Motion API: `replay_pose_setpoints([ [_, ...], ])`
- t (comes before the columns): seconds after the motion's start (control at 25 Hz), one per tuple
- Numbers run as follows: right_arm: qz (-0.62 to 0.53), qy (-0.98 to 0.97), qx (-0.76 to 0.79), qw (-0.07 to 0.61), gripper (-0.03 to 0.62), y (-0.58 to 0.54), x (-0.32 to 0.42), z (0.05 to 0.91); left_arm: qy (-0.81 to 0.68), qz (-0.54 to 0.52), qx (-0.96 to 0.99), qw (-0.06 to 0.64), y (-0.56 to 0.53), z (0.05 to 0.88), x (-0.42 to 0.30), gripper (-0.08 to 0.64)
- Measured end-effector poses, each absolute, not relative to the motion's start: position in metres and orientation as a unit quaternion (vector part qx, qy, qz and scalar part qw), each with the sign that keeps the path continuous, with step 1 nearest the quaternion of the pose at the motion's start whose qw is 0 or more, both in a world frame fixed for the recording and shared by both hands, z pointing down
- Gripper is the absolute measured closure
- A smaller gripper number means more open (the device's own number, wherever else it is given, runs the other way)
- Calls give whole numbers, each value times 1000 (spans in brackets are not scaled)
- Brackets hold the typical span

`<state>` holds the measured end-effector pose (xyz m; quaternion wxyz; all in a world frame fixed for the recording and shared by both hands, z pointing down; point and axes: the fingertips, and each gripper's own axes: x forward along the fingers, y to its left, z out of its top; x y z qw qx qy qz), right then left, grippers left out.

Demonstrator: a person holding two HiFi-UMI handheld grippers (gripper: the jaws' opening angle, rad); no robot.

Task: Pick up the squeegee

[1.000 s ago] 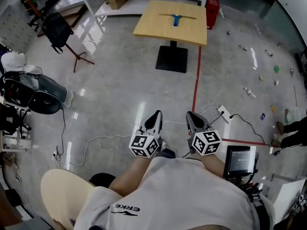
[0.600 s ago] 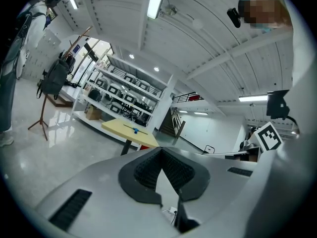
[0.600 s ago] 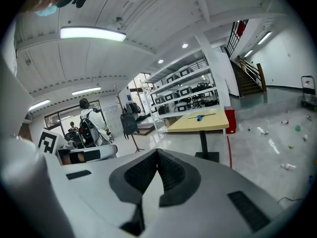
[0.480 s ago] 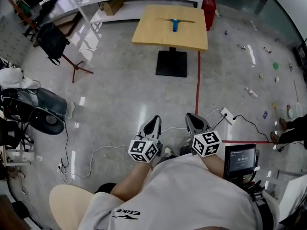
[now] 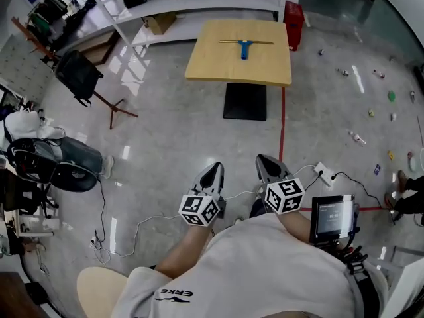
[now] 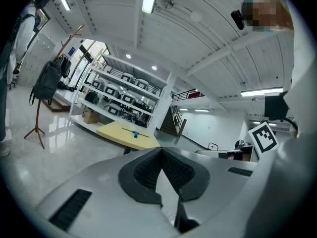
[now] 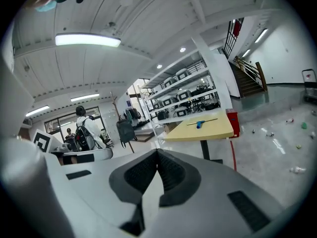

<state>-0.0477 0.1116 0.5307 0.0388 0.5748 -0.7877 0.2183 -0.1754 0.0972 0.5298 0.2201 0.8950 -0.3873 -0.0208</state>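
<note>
The squeegee point(image 5: 244, 45), a thin bar with a blue handle, lies on the far part of the yellow table point(image 5: 212, 65) at the top of the head view. Both grippers are held close to the person's body, well short of the table, over bare floor. My left gripper point(image 5: 214, 170) is shut with nothing between its pads. My right gripper point(image 5: 264, 160) beside it is likewise shut and empty. In the left gripper view the squeegee point(image 6: 134, 133) shows small and far beyond the jaw tips point(image 6: 161, 150). In the right gripper view the squeegee point(image 7: 200, 124) sits on the table point(image 7: 210, 132), ahead and right of that gripper point(image 7: 157, 152).
The table stands on a black square base point(image 5: 245, 101). A red box point(image 5: 293, 13) and white shelves point(image 5: 199, 2) are behind it. A coat stand with a black bag point(image 5: 79, 75) stands left. White cables point(image 5: 132, 227), a power strip point(image 5: 324, 173) and red floor tape point(image 5: 283, 128) cross the floor.
The person has walked toward the table, which now shows a little lower and nearer in the head view. Both grippers stay shut and side by side before the body.
</note>
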Motion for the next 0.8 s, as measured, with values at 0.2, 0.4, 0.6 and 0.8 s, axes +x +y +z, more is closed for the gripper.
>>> replay_pose_setpoints([
  [0.2, 209, -793, 571, 30, 591, 81, -30, 520, -393, -28, 895, 207, 66, 516, -155, 555],
  [0.4, 206, -799, 564, 30, 591, 36, 9, 518, -404, -32, 892, 202, 26, 512, -116, 556],
  [0.6, 205, -801, 562, 32, 591, 9, 35, 519, -408, -33, 890, 201, 0, 511, -89, 556],
  [0.8, 216, -793, 568, 47, 589, -1, 58, 531, -399, -18, 894, 202, -17, 515, -63, 555],
])
